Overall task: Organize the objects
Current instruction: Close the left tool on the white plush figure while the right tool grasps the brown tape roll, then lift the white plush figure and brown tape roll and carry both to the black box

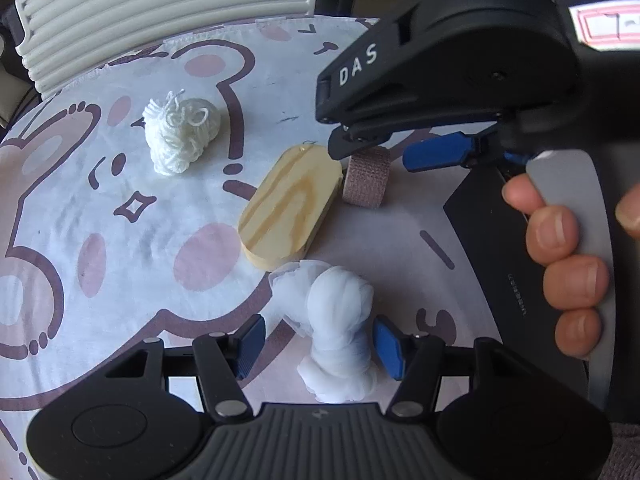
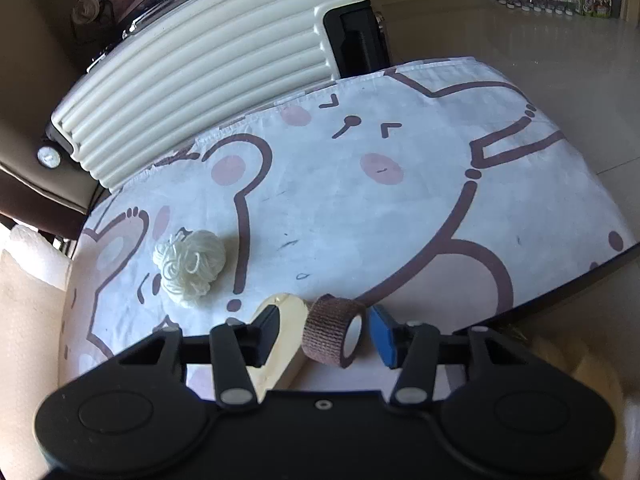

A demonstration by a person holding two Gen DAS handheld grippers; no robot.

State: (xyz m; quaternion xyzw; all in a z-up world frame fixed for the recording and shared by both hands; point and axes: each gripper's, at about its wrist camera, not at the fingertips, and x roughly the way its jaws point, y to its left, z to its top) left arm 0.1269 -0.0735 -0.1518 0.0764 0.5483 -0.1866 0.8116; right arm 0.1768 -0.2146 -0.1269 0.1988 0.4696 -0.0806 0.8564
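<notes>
1. Left wrist view, bottom centre: left claw (image 1: pixel 318 346) spread around a white gauze bundle (image 1: pixel 340 332). The right blue pad sits at the bundle's edge; the left pad stands clear of it. No pinch.
2. Just beyond the bundle, mid-frame: oval wooden block (image 1: pixel 290 208) lying flat on the surface (image 1: pixel 120 208), which is covered by a bear-print cloth.
3. Touching the block's far right end: brown bandage roll (image 1: pixel 368 178).
4. Right wrist view, lower centre: right claw (image 2: pixel 326 334) straddles that roll (image 2: pixel 332 334). Gaps show on both sides, so the jaws are spread; the left finger overlaps the block (image 2: pixel 286 336).
5. Left view, right edge: a hand (image 1: pixel 568 264) grips the right tool's handle.
6. Upper left: white yarn ball (image 1: pixel 180 134), well apart.
7. Farthest: ribbed cream suitcase (image 2: pixel 208 92).
</notes>
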